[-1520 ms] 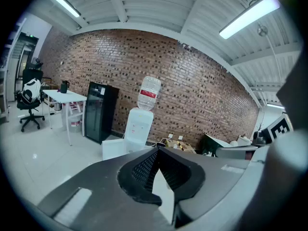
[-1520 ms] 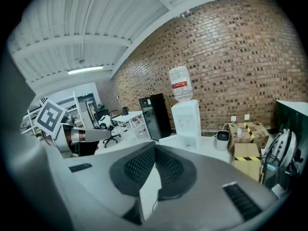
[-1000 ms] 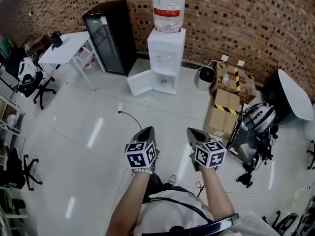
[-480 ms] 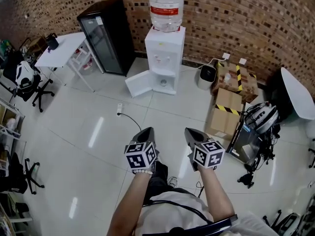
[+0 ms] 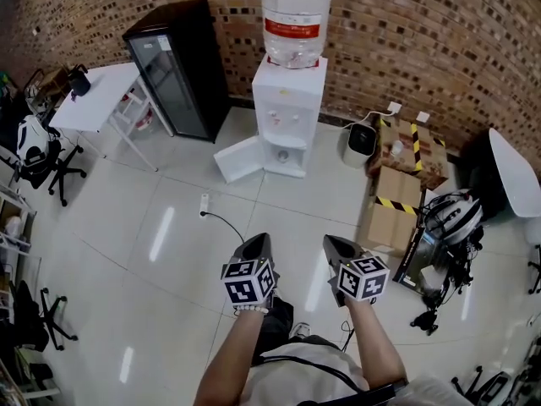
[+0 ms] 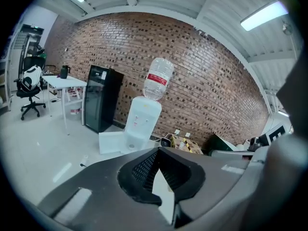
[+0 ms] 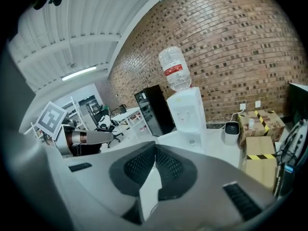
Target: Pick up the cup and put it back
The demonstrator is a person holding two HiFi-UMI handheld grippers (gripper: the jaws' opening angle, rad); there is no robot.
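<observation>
**Operator:** Where is the cup?

**Technician:** A small pale item, possibly the cup [image 5: 397,148], stands on top of the taped box [image 5: 423,157]. It is too small to confirm as a cup. The box sits against the brick wall [image 5: 423,41], right of the dispenser [image 5: 287,112]. Neither gripper touches the item, and both are well apart from it.

**Operator:** What is the jaw state?

**Technician:** Left gripper [image 5: 257,244]: jaws together, tips meeting, nothing between them. Right gripper [image 5: 335,245]: jaws likewise closed and empty. In each gripper view only bare floor [image 5: 169,227] shows through the small gap behind the tips.

**Operator:** How are the grippers positioned?

**Technician:** They are side by side, near each other but not touching, above the floor. Both tilt downward and point toward the dispenser. The marker cube on each faces the head view.

**Operator:** What surrounds them?

**Technician:**
- A bottle [image 5: 295,11] stands inverted on the dispenser.
- The dispenser's lower door [image 5: 239,159] hangs open to its left.
- A black fridge [image 5: 173,74] stands just left of the dispenser.
- A white table [image 5: 93,96] stands further left.
- A bin [image 5: 361,140] sits between the dispenser and the box.
- A cable [image 5: 221,218] lies on the floor ahead of the left gripper.
</observation>
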